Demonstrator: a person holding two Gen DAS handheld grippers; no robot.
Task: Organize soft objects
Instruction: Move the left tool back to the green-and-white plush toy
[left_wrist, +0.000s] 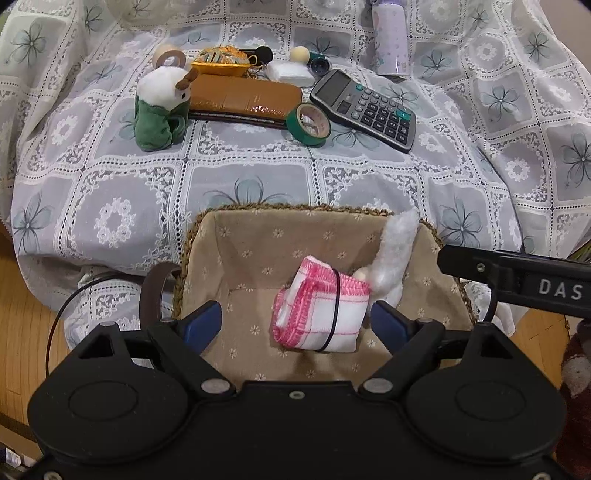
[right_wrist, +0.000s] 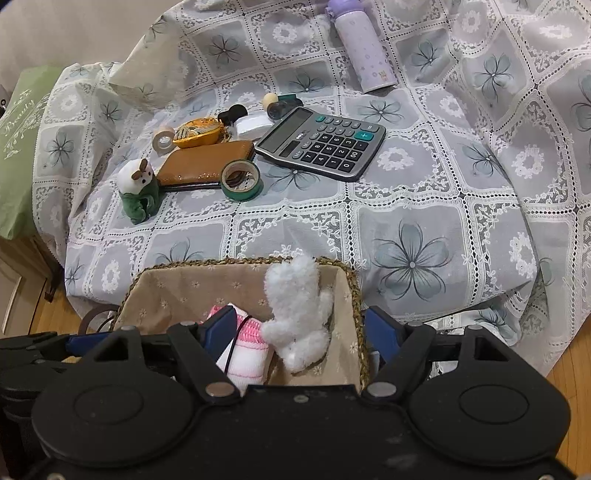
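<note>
A: How is the rolled pink-trimmed cloth (left_wrist: 317, 310) expected to handle?

B: Light and squashy; it lies in the lined basket (left_wrist: 207, 236), between the spread, empty jaws of the left hand-held gripper (left_wrist: 295, 325). The right hand-held gripper (right_wrist: 306, 332) is also released, over the white plush (right_wrist: 295, 310).

A: And farther off?

B: The green-dressed plush (left_wrist: 159, 110) stands near the surface's far left edge; its soft body should be pinched.
</note>
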